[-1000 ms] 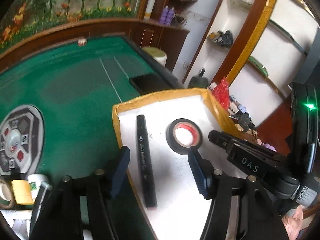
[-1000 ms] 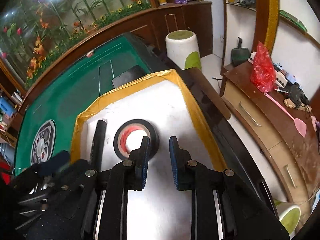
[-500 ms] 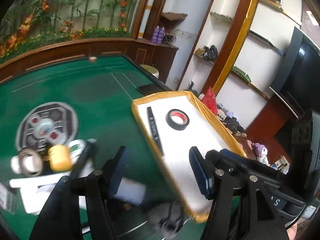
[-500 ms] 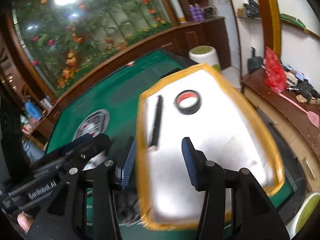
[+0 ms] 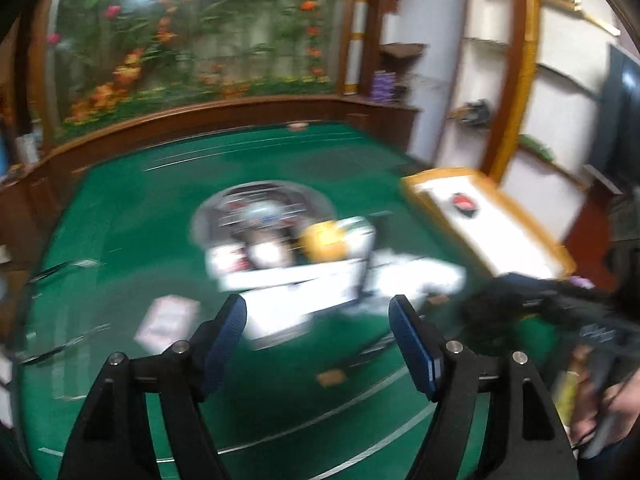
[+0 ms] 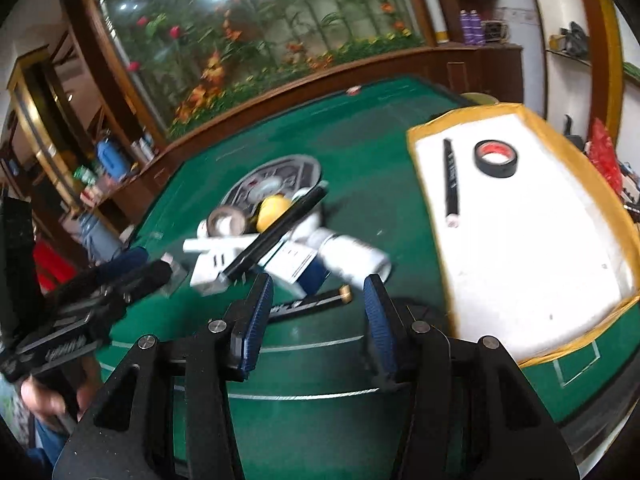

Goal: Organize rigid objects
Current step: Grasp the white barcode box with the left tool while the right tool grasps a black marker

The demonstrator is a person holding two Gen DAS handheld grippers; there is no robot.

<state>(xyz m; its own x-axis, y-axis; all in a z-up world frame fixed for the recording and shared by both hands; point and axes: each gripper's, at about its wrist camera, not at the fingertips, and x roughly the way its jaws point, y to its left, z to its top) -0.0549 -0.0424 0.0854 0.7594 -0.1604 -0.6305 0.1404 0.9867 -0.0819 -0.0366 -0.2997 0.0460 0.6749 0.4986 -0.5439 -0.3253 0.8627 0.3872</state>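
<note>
On the green surface [image 6: 352, 148], near its middle, lies a loose pile of rigid objects: a yellow roll of tape [image 6: 272, 207], a brownish roll [image 6: 226, 220], a white cylinder [image 6: 352, 258], white boxes [image 6: 216, 258] and a long black bar [image 6: 276, 236] across them. A thin black stick with a brass end [image 6: 316, 302] lies just in front of the pile. To the right stands the white tray with a yellow rim [image 6: 424, 130]; a black marker [image 6: 451, 178] and a black roll of tape [image 6: 496, 158] lie in its far part, near each other but apart.

The right tool [image 6: 316, 320] hovers before the pile, its jaws apart, with nothing between them. The left tool [image 5: 318, 344] has just been opening its jaws; they stand wide apart and empty, and its view is blurred. A hand [image 6: 44, 396] holds it at the left edge.
</note>
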